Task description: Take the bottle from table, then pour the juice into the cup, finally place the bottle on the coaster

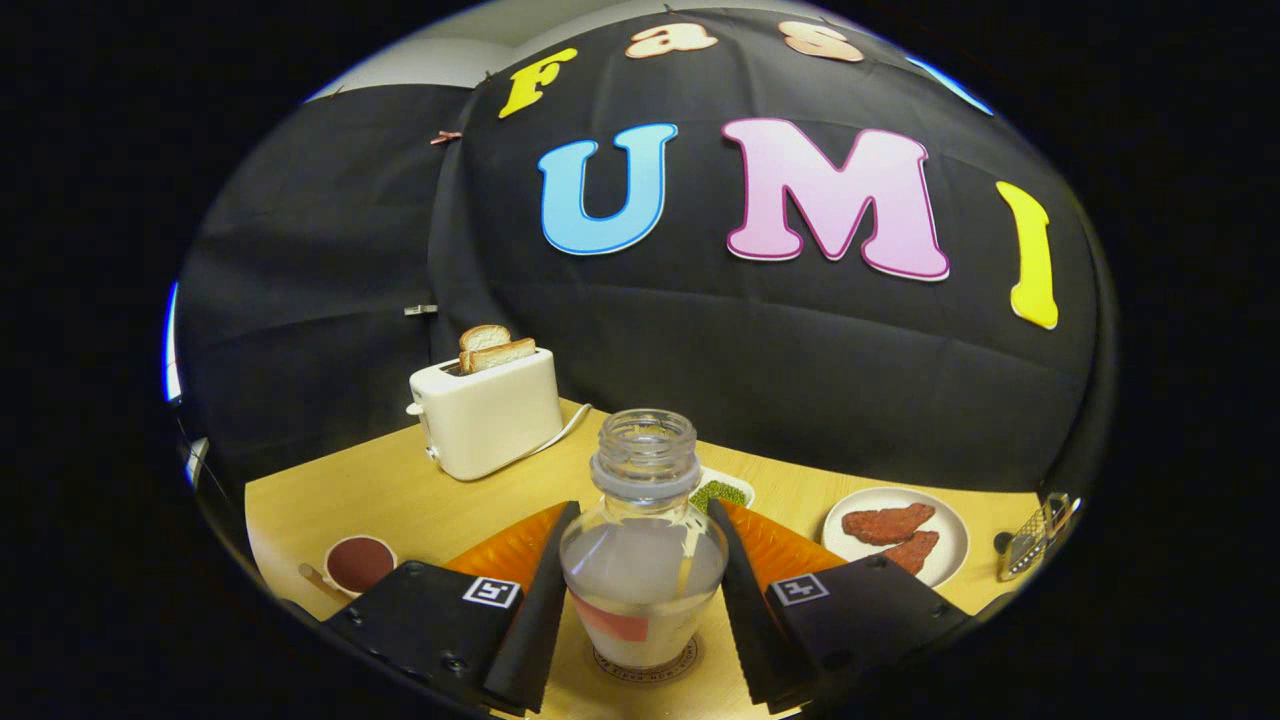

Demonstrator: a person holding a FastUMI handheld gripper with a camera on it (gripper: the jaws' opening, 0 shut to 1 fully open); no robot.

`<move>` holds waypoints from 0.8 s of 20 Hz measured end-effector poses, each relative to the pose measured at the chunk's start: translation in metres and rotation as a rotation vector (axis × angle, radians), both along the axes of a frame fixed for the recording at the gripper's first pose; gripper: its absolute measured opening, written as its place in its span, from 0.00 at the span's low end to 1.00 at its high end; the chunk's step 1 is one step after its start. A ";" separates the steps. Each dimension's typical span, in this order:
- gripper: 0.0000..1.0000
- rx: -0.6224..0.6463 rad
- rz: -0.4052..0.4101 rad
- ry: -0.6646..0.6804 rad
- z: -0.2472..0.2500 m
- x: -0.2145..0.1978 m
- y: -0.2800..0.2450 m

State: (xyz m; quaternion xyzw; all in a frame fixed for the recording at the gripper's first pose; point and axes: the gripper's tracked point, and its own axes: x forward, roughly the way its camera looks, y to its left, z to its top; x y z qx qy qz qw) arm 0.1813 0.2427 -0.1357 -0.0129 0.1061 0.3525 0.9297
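A clear glass bottle (643, 560) with no cap stands upright on a round printed coaster (688, 658) on the wooden table. It has a pale cloudy look and a red patch on its label. My gripper (643, 510) has the bottle between its two black fingers (545, 600), whose inner faces touch the bottle's widest part on both sides. A small white cup (360, 563) with dark reddish-brown contents sits to the left, beyond the left finger's base.
An orange plate (510, 550) lies behind the fingers on both sides of the bottle. A white toaster (487, 415) with bread stands at the back left. Just past the bottle sits a small dish of green bits (722, 492); a white plate (955, 540) with red pieces lies right.
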 end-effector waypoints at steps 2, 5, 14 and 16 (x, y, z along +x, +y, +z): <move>0.76 -0.020 0.008 -0.005 -0.013 0.000 -0.001; 0.77 -0.021 0.007 -0.003 -0.027 -0.003 -0.005; 0.83 -0.009 0.023 -0.014 -0.027 -0.005 -0.008; 0.99 -0.011 0.024 -0.019 -0.023 -0.008 -0.010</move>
